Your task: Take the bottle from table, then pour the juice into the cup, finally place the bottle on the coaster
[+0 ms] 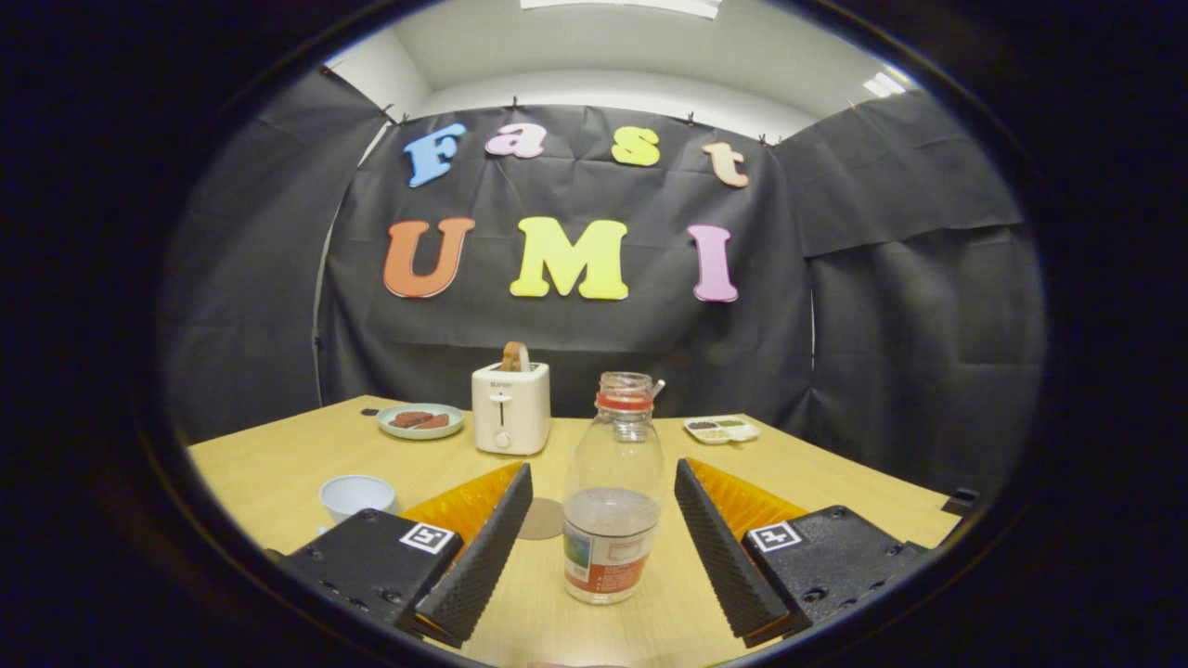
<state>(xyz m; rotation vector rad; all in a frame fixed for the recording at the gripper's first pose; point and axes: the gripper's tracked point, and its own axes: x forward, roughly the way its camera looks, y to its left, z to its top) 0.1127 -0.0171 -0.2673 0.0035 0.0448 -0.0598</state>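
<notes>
Indoors, the released claw (603, 547) flanks an upright bottle (613, 492) on the pale wooden worktop (278, 473); black cloth walls surround it.

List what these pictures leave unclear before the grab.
- Coaster: partly hidden behind the left finger and bottle.
- Cup: inside hidden, base cut by gripper body.
- Small tray: contents too small.
- Fingers flank bottle, open, apart from it.

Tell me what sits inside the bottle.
The uncapped bottle stands upright between the open gripper fingers, touching neither, clear liquid in its lower part, empty above. The label hides the bottom of the liquid.
</notes>
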